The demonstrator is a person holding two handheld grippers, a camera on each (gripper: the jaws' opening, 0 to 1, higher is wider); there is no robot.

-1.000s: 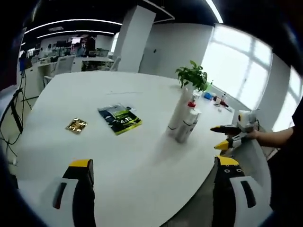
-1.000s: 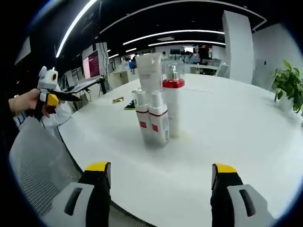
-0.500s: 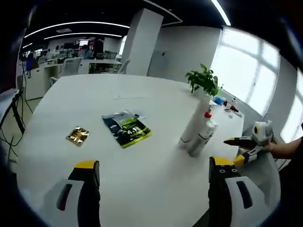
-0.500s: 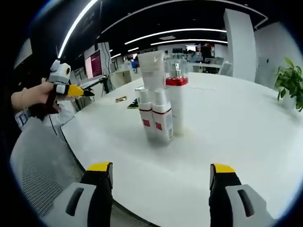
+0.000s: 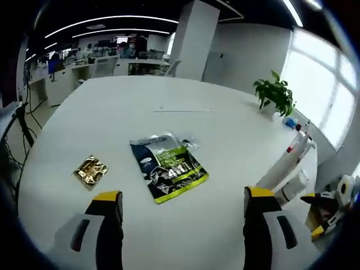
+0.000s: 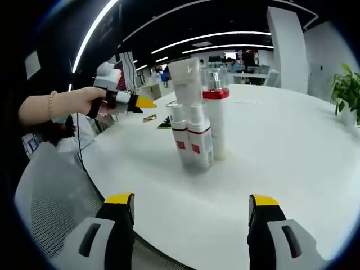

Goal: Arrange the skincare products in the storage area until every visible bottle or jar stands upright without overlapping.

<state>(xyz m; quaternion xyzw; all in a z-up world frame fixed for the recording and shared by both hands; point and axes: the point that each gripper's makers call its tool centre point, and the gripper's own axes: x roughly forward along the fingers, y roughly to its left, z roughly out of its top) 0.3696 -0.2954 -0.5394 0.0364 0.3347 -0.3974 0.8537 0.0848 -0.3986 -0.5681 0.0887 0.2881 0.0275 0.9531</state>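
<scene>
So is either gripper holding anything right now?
No. The left gripper and the right gripper are both open with nothing between the jaws; the bottles stand untouched.

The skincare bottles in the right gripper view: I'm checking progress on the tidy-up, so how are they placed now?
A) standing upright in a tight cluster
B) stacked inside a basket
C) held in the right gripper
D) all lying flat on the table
A: the skincare bottles stand upright, packed close together on the white table, well ahead of the open right gripper.

Bare tabletop (image 6: 281, 163) around clustered bottles (image 6: 194, 118)
</scene>
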